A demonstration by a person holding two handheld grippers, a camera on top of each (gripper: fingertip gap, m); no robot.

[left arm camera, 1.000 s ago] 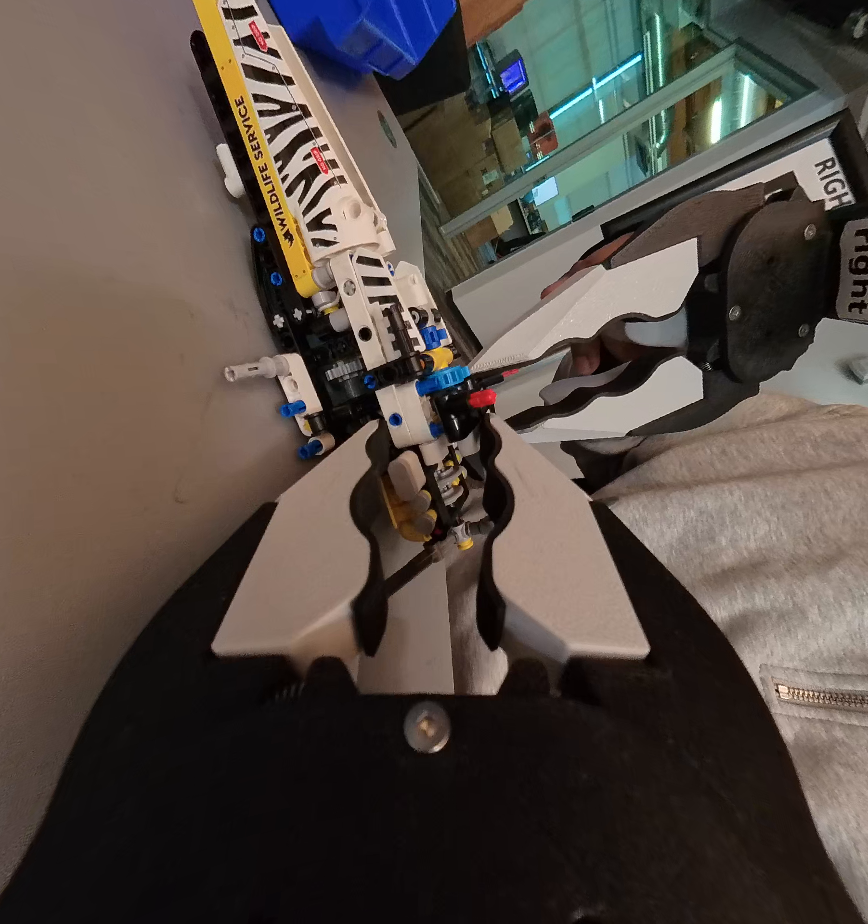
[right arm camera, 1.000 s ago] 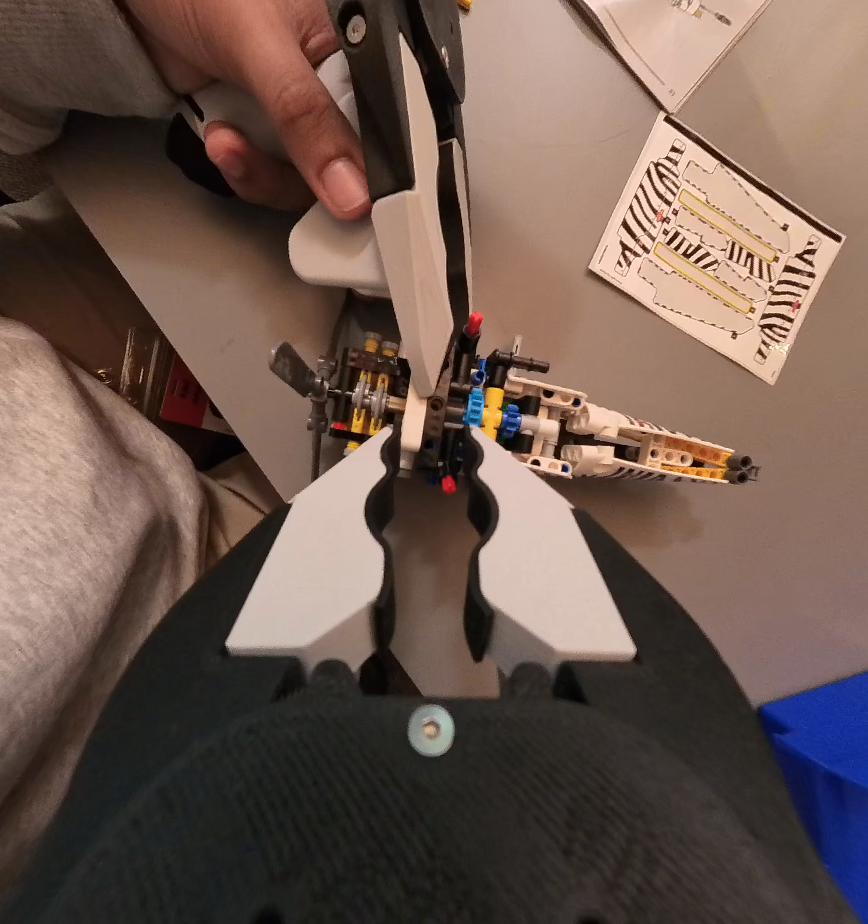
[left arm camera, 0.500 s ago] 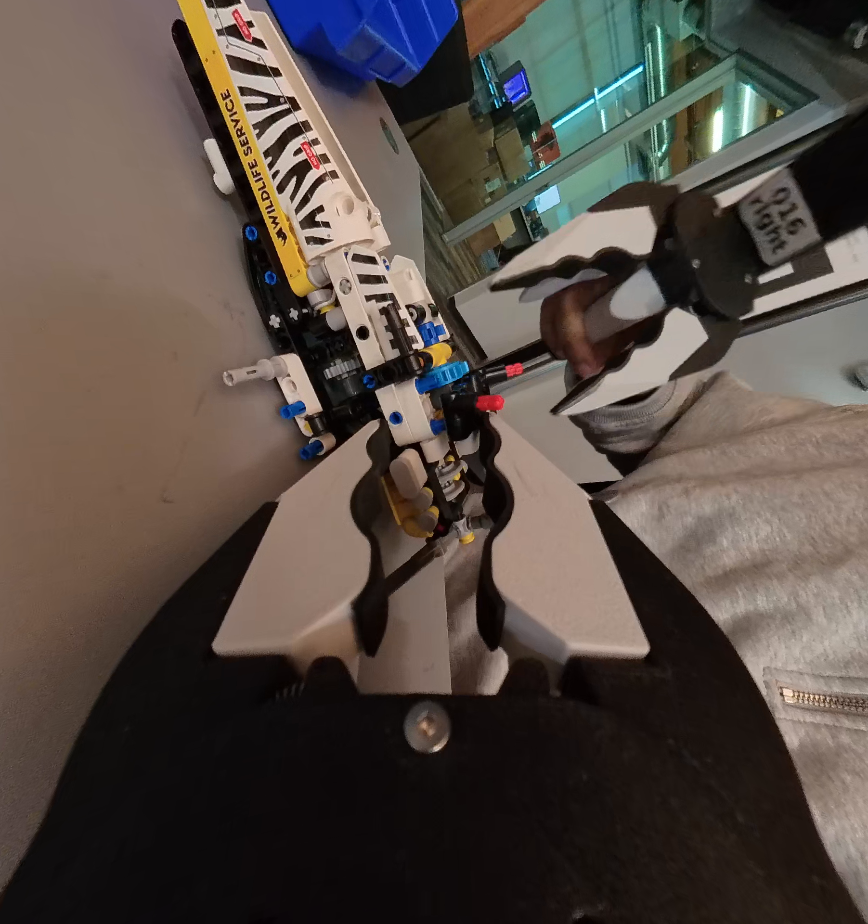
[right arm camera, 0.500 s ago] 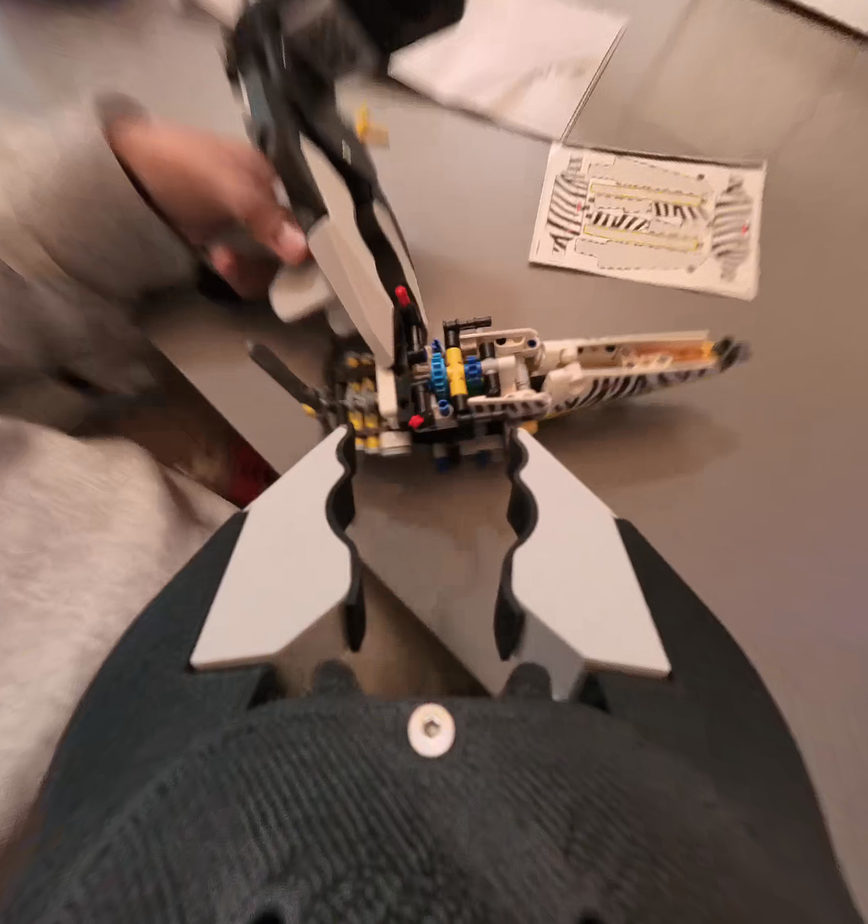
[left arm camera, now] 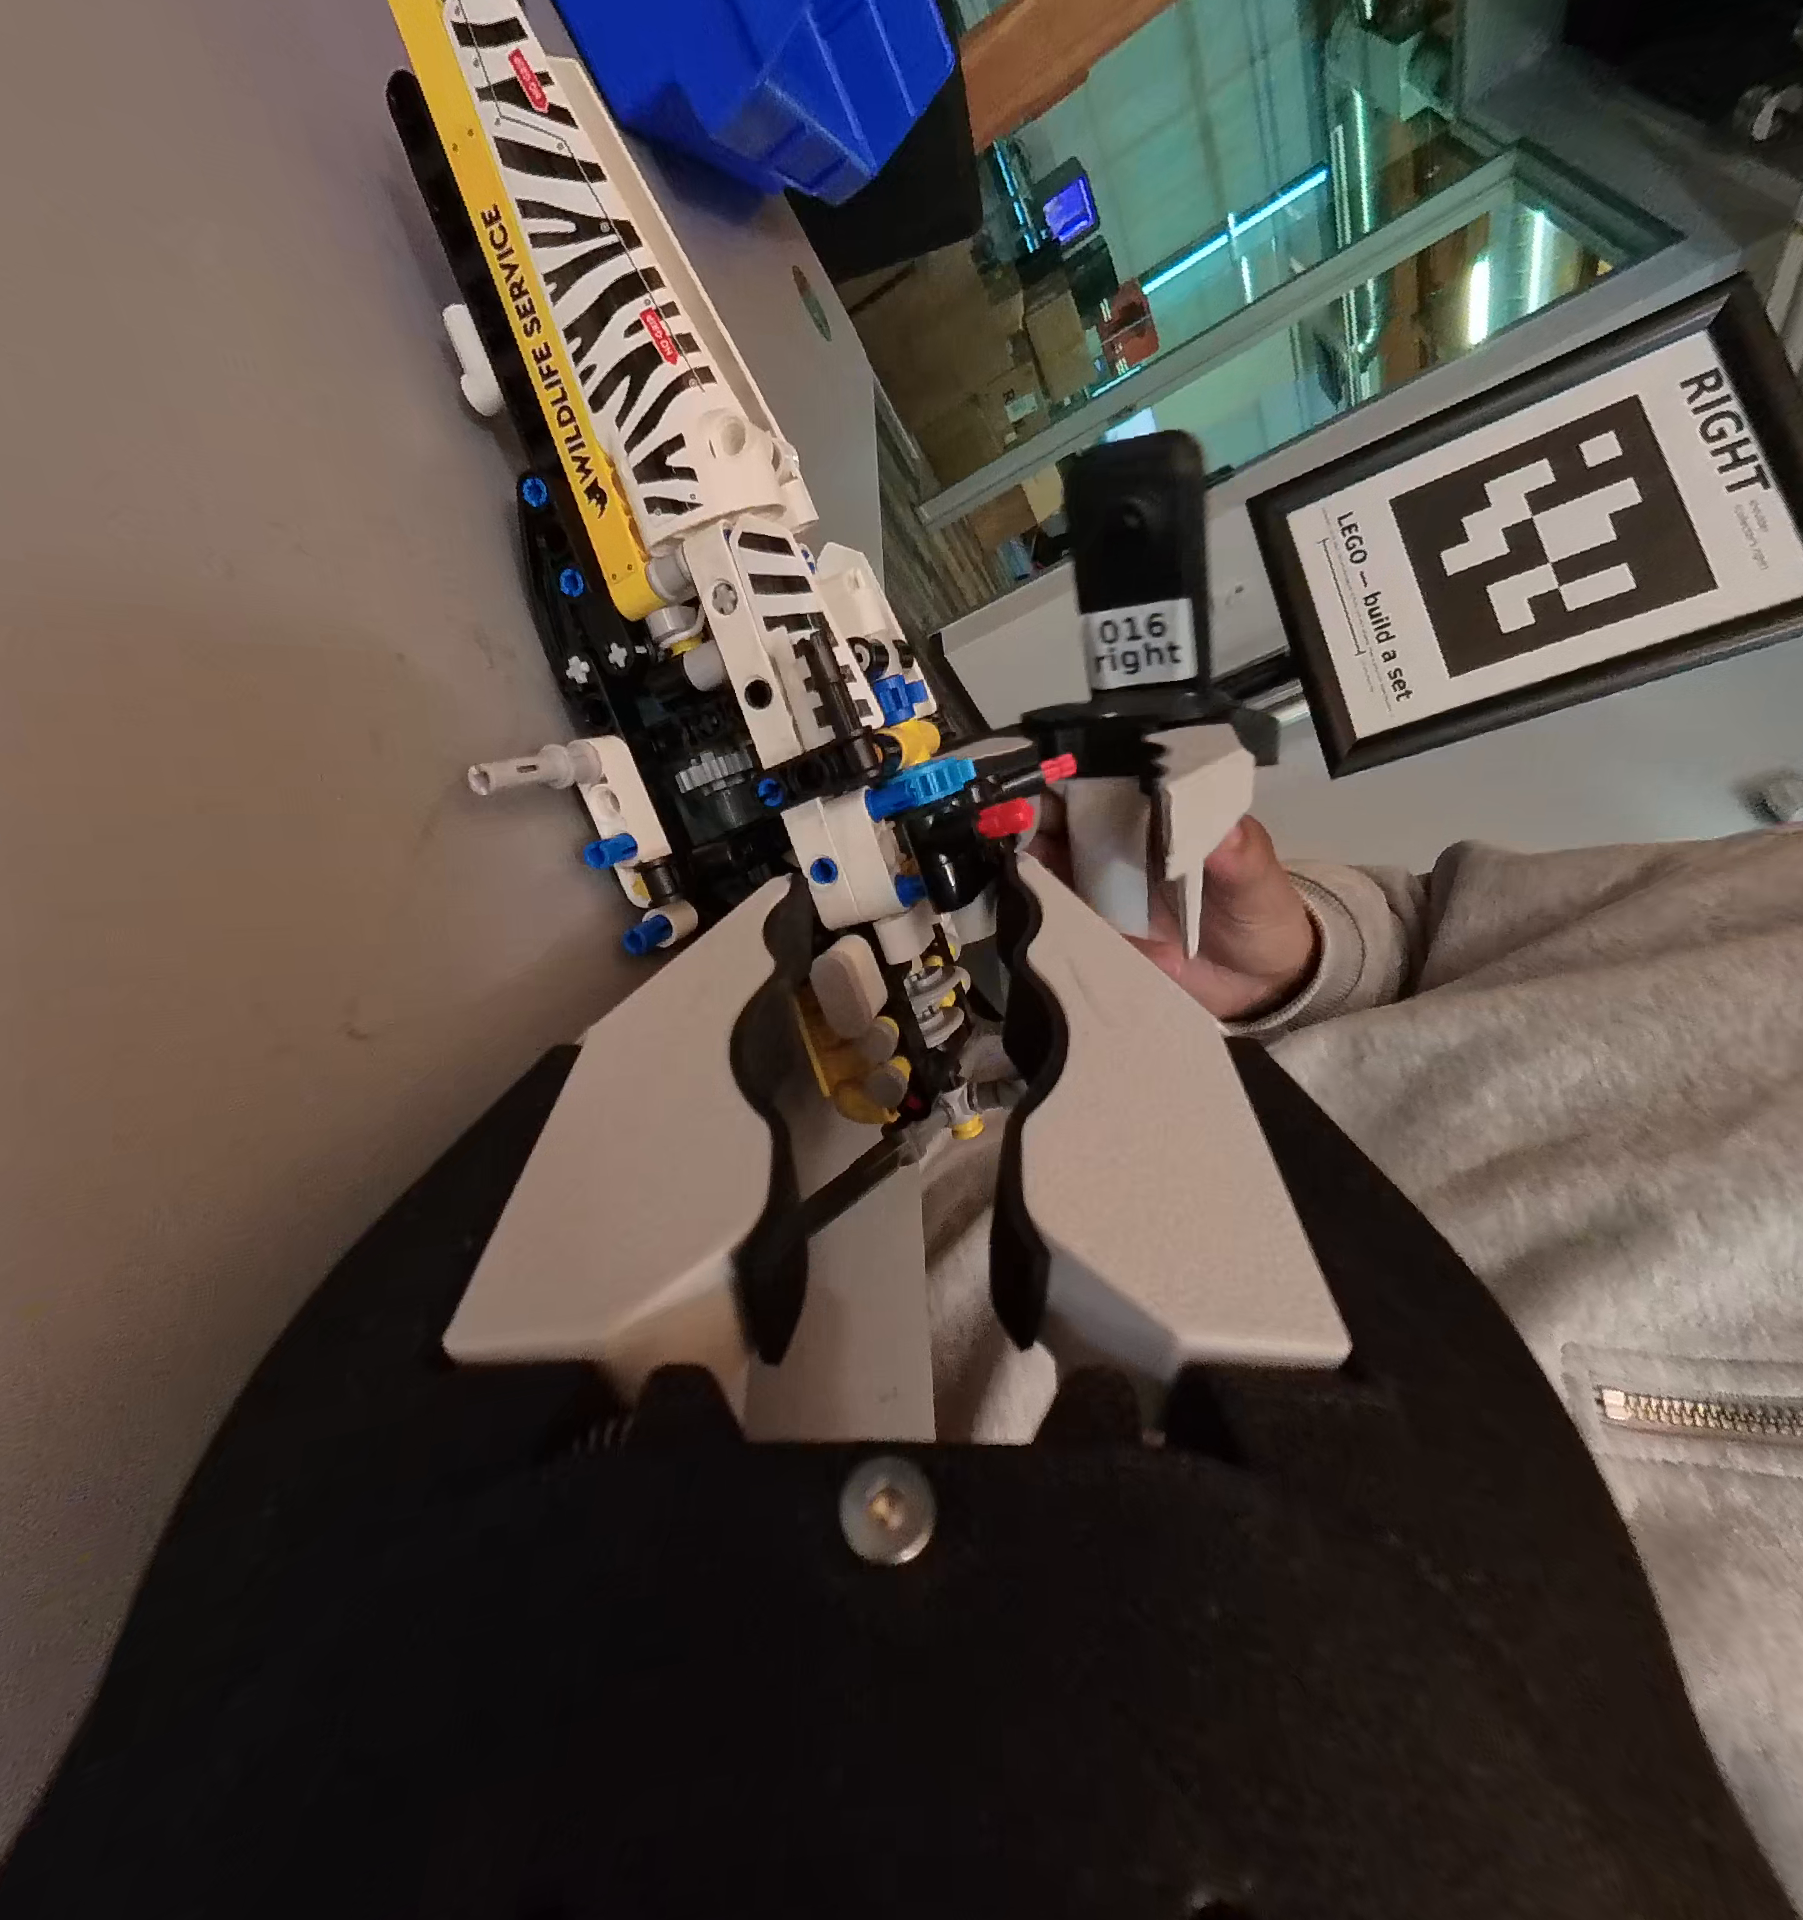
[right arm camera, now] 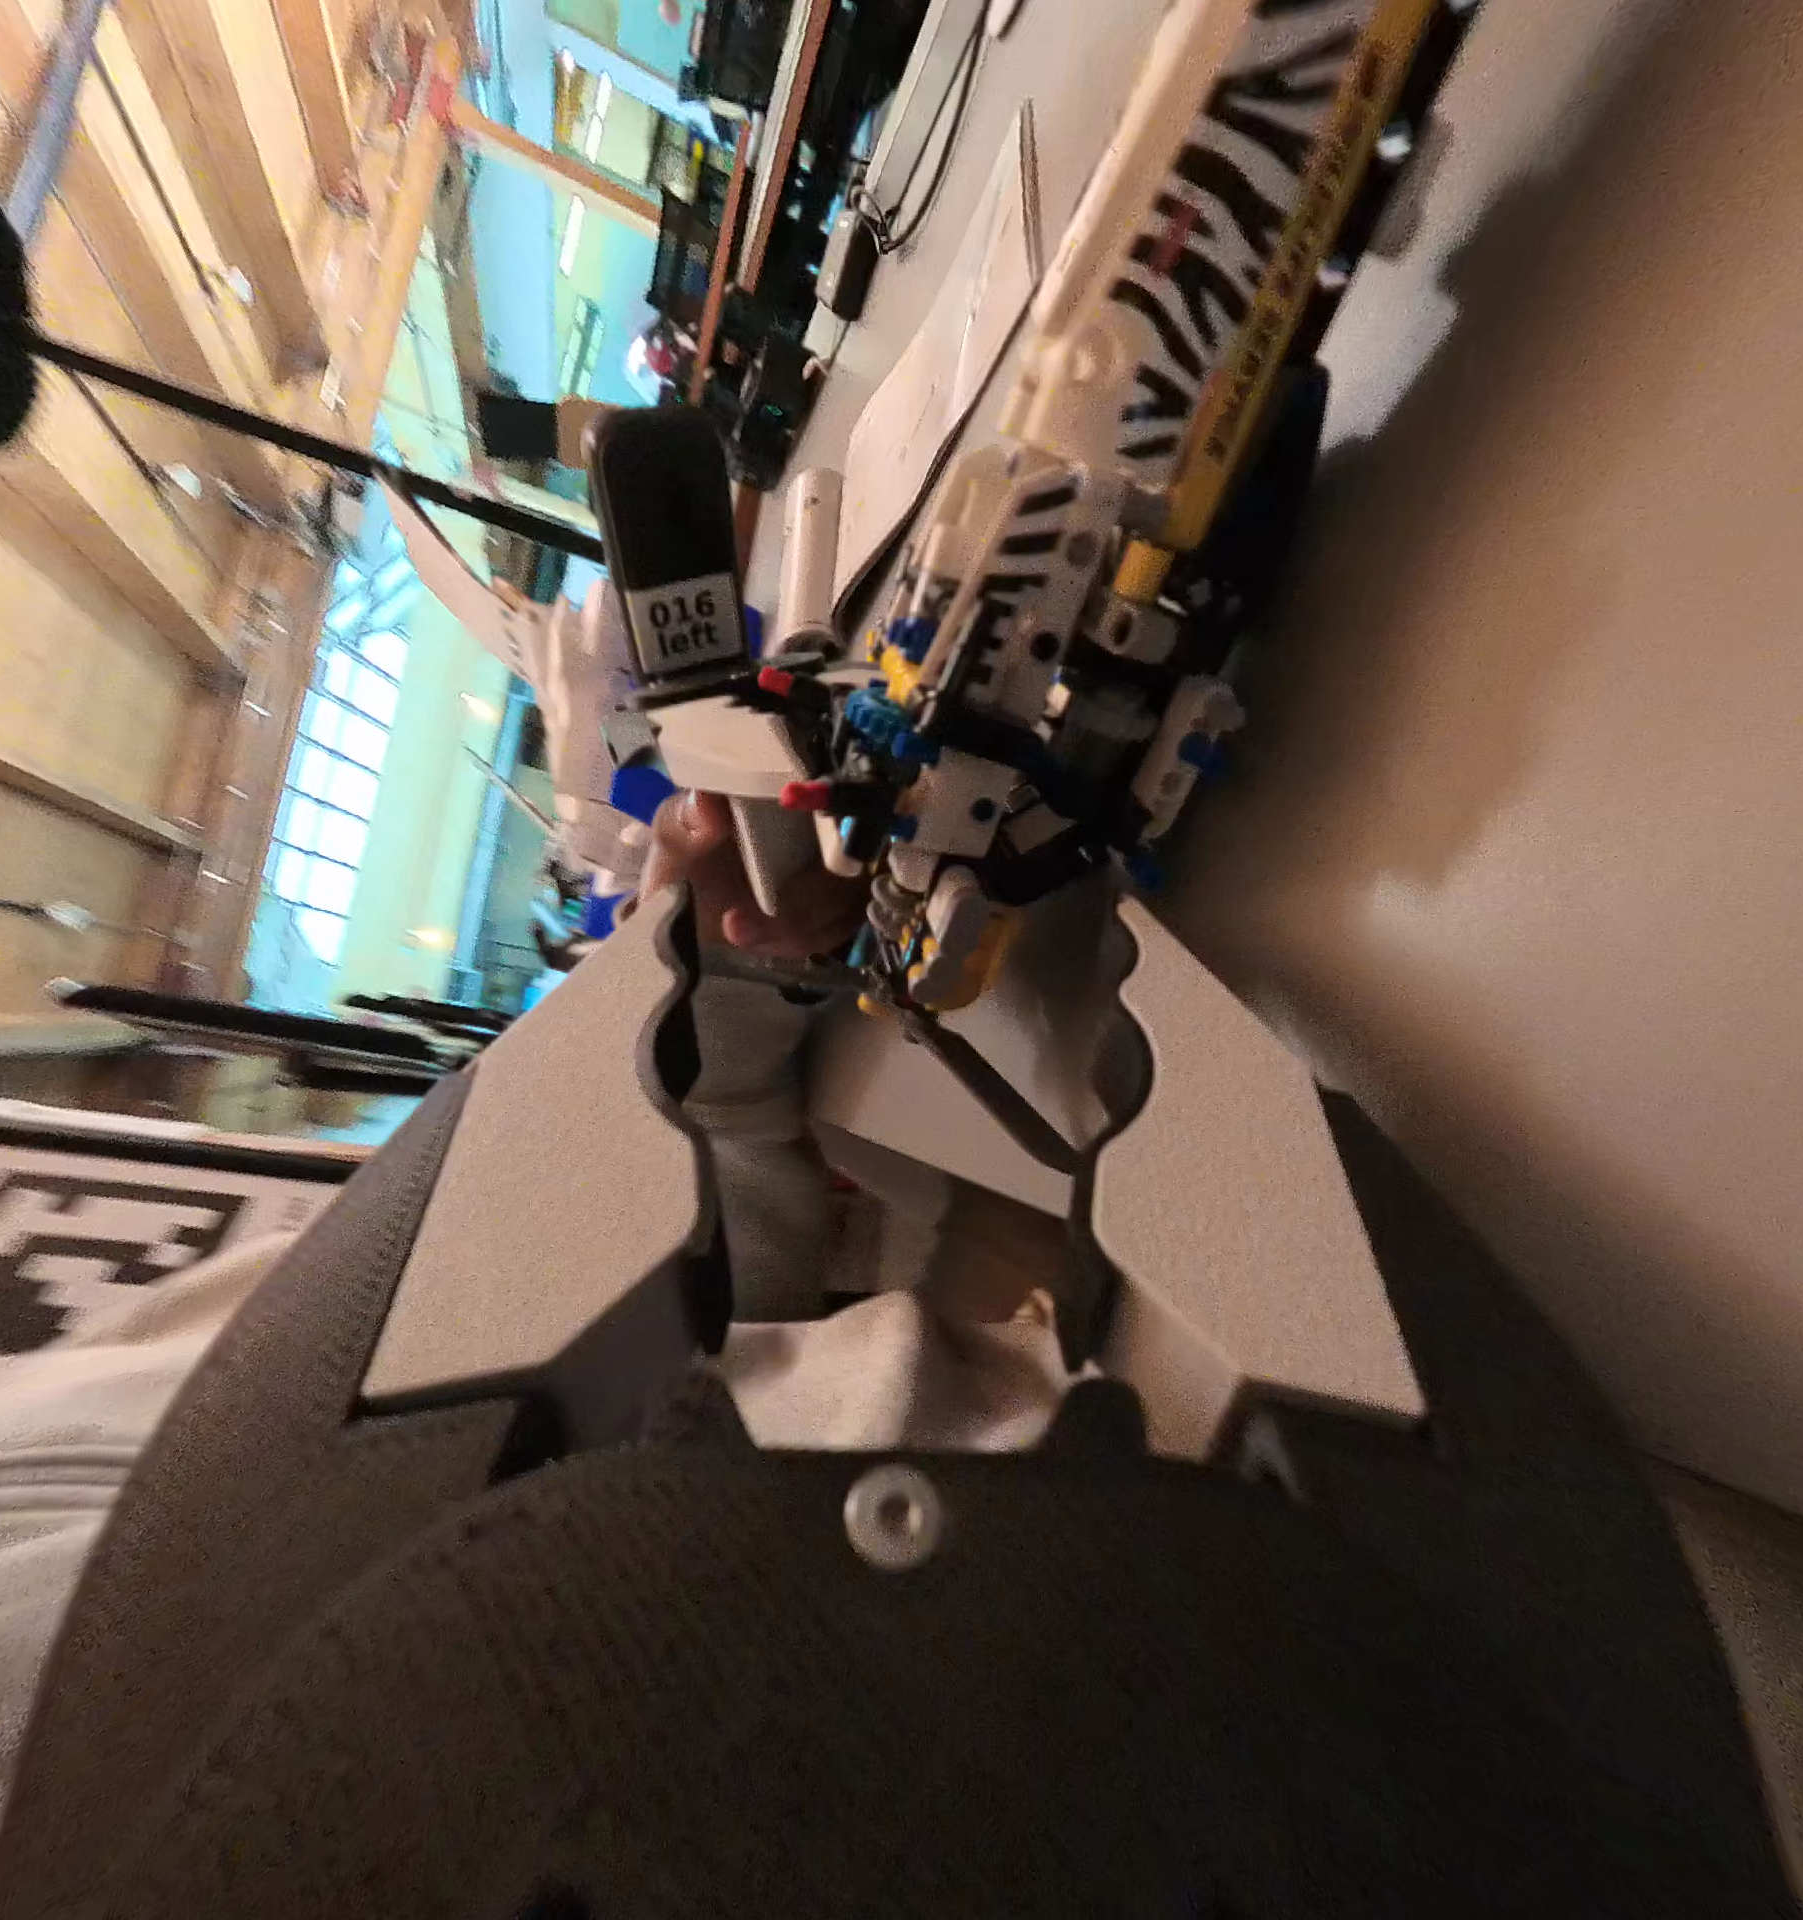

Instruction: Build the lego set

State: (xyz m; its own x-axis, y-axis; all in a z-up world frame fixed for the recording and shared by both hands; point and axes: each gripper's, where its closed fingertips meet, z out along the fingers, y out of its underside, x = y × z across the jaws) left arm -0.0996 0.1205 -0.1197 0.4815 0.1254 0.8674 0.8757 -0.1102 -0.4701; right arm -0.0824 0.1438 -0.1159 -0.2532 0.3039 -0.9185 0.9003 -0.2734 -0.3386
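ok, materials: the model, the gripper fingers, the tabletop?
Model: hard moulded plastic, glossy, going by sharp edges and highlights; the zebra stripes look like stickers. Left gripper fingers: matte light grey rigid shells, probably printed plastic, with wavy black inner pads, possibly rubber. Tabletop: smooth matte grey, likely laminate; a few scuffs show.

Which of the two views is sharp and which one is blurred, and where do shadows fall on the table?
Left wrist view: sharp, the lego model and the left tongs are crisp, and edges bend from the wide lens. Right wrist view: blurred and grainy, the background is smeared, and the model throws a dark shadow on the table.
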